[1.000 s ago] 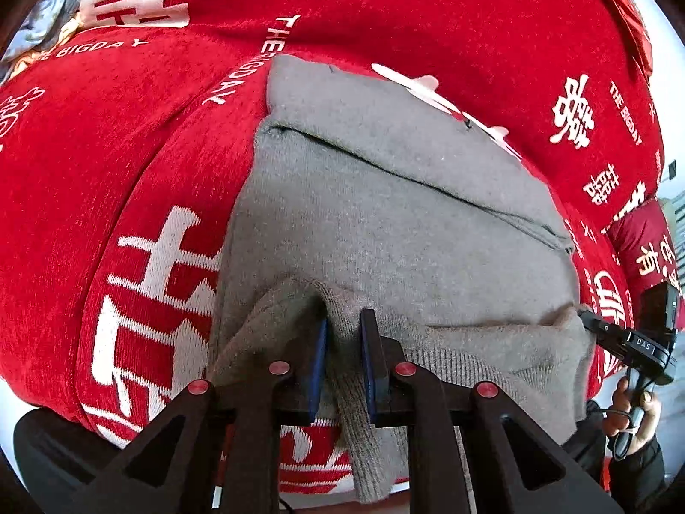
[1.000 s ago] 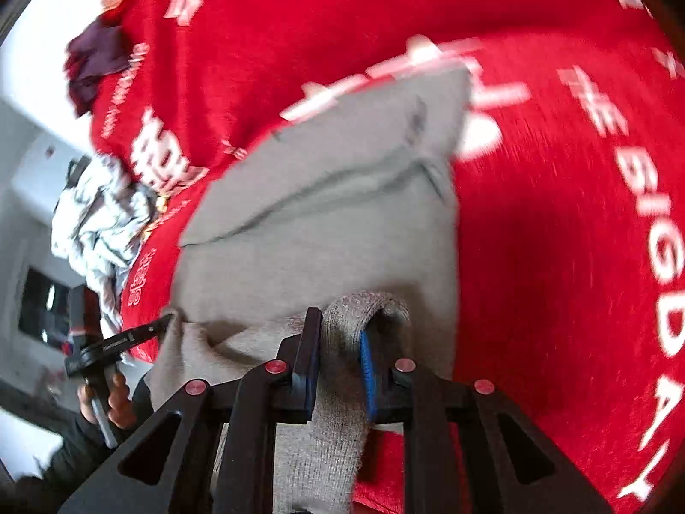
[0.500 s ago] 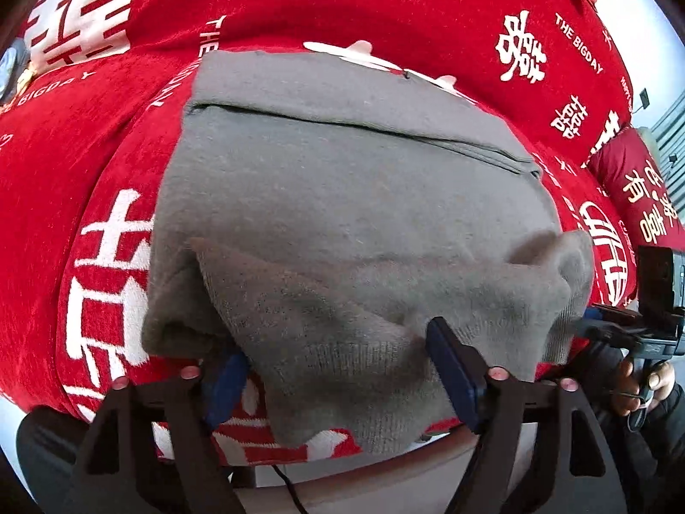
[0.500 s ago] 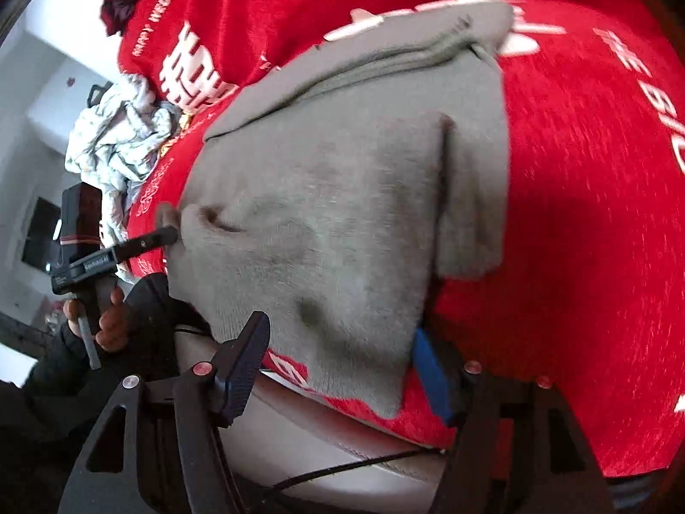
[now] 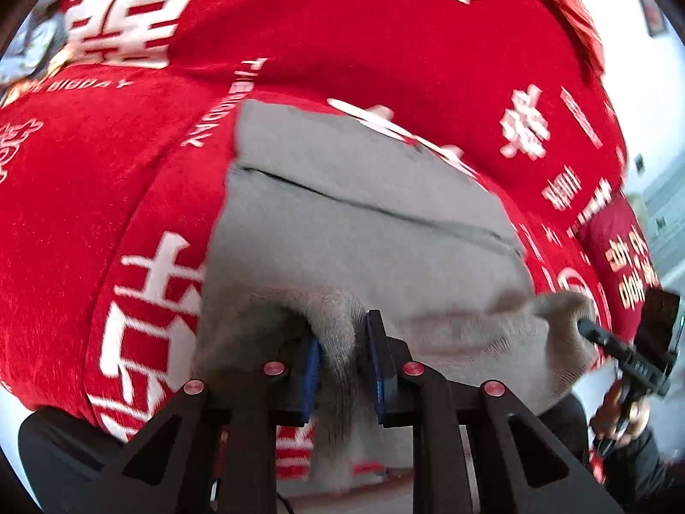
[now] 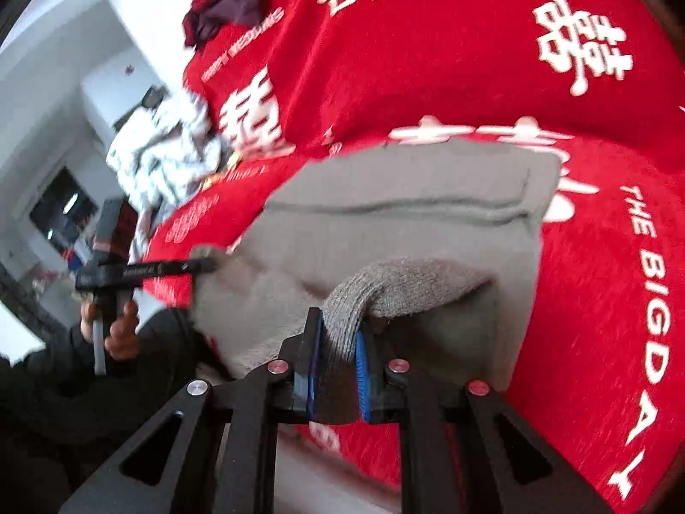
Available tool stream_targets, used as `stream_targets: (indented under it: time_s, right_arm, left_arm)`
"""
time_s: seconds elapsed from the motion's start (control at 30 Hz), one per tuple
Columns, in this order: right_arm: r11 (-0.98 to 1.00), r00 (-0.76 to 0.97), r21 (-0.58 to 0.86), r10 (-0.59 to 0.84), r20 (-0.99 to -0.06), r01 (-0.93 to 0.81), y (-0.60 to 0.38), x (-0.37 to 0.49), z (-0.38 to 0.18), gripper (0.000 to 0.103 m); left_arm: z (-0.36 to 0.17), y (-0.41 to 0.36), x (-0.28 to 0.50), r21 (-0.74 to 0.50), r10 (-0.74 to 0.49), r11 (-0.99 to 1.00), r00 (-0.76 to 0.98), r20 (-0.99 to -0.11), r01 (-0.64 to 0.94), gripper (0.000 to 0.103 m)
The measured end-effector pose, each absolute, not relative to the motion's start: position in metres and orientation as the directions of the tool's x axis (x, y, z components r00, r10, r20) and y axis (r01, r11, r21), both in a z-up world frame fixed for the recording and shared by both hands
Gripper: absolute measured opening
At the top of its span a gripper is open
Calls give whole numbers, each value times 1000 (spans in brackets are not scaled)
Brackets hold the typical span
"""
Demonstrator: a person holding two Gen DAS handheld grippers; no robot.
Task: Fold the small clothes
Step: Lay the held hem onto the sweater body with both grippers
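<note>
A grey knit garment (image 5: 364, 231) lies partly folded on the red bed cover (image 5: 385, 43). My left gripper (image 5: 342, 334) is closing on the near left hem, and the blue pads press a bunched fold between them. In the right wrist view my right gripper (image 6: 338, 330) is closing on the ribbed near right corner of the garment (image 6: 406, 231), which is pinched between its pads. Each gripper shows in the other's view: the right gripper (image 5: 586, 330) at the cloth's right corner, the left gripper (image 6: 205, 263) at its left corner. The near hem is lifted off the cover.
The red cover (image 6: 471, 43) bears white lettering. A crumpled white-grey cloth (image 6: 167, 150) and a dark maroon garment (image 6: 227, 0) lie at its far left. A red pillow (image 5: 620, 248) sits to the right. The person's hand (image 6: 115, 330) holds the left gripper's handle.
Half a second ago both grippers stood wide open with the hem lying loose. Both have now closed on the near hem again and lifted it.
</note>
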State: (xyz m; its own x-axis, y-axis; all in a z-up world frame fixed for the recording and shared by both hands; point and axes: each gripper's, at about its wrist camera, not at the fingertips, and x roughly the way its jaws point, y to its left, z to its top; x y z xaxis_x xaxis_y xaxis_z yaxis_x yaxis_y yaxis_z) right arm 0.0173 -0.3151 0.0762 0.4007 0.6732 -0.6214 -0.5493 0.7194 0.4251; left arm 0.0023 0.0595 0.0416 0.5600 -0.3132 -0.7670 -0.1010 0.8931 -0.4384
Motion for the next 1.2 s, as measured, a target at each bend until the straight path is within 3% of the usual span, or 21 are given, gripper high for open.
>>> stream_targets:
  time_s: [0.2,0.23,0.33,0.37,0.47,0.6,0.67,0.73,0.9,0.97,1.2]
  right_arm:
    - [778,370,487,621,-691,-397,-314,60,33,15]
    - [782,363,490,616,-699,-384,-311,63,30,15]
    - [772,325,530,631,-704,-351,-312,67,18,20]
    - [766,317,547,640,-700,-339,-315,67,15,22]
    - [762,317,568,647,-694,-311,-321,68,10,33]
    - [740,308,598,673,-673,-308,-321,64,8,39]
    - [729,300,608,684,-665,-315,-319,61,7,55]
    - [730,299,597,682,-668,-333,-315,57,8,58]
    - [708,277,609,703,-655,-358,-313,52,12,59]
    - [710,280,602,701,-656,-366,-313,49,13,59]
    - [693,244,618,715,-655,-371,-311,43,9,49]
  left_arm:
    - [-1,78,39,-455,-303,854,470,-829,-252,22]
    - [2,77,37,-452,-306,859,469,-829,-239,29]
    - [5,74,29,-506,-372,840,470,-800,-196,79]
    - [8,74,24,-500,-360,843,481,-800,-201,81]
    - [10,70,15,-472,-348,863,468,-812,-179,81]
    - [3,57,2,-429,-334,889,415,-846,-160,81]
    - [-1,49,-3,-397,-317,907,396,-862,-139,81]
    - [-3,44,-2,-372,-298,919,388,-872,-129,81]
    - [-1,45,-2,-383,-301,913,397,-867,-144,79]
    - [0,44,-3,-370,-290,918,396,-871,-140,63]
    - [0,49,-7,-402,-305,900,417,-856,-168,60]
